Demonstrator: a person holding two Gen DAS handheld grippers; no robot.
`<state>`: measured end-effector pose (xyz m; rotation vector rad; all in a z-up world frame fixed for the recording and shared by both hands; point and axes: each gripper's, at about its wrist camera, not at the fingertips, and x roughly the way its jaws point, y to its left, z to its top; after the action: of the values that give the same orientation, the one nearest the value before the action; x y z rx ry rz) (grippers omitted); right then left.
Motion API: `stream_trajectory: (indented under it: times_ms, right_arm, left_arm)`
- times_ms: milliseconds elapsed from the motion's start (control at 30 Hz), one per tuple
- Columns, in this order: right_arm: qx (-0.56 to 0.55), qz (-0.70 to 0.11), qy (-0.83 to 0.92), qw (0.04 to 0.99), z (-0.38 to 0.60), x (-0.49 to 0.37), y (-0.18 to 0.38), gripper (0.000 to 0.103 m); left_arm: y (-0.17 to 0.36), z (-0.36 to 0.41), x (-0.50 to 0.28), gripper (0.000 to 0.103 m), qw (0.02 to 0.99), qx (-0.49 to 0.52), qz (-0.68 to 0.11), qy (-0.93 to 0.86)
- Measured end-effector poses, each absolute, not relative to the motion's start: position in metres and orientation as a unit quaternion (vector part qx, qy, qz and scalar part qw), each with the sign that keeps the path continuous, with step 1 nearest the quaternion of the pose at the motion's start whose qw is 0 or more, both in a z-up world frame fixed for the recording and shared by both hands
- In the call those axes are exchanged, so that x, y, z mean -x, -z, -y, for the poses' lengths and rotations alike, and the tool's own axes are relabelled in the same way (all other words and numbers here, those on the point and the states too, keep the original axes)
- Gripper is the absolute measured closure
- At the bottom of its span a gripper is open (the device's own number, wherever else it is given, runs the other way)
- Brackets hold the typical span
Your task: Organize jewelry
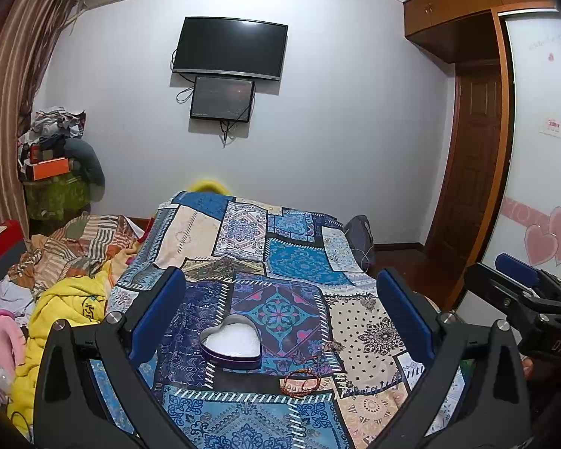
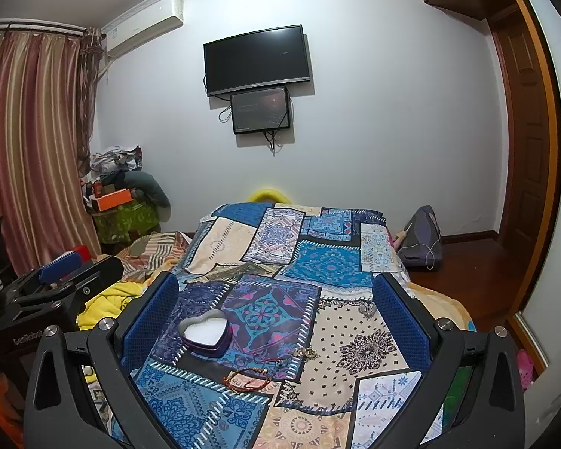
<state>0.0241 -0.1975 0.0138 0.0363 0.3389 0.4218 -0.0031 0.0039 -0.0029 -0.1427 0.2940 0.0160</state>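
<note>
The left claw is spread wide and holds nothing; the right claw is spread wide too, empty. Both hover above a bed covered by a patchwork cloth. In the lower middle of each frame, between the fingers, sits an open heart-shaped tin with a white lining. Just right of it and nearer the camera lies a red beaded bracelet; a small metal trinket lies beyond it, too small to make out. The left claw's body reads "GenRobot" in the right wrist view; the right claw's reads "DAS" in the left.
</note>
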Motion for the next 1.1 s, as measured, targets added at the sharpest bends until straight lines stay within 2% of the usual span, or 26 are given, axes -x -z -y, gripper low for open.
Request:
stream_trajectory:
  times_ms: [1100]
  right_arm:
    - [-0.021,-0.17,-0.207,0.963,0.1988,-0.0253,-0.0128,0.0]
  left_arm:
    - [0.0026,-0.0048,0.0044,0.0,0.986,0.072,-0.149,-0.008]
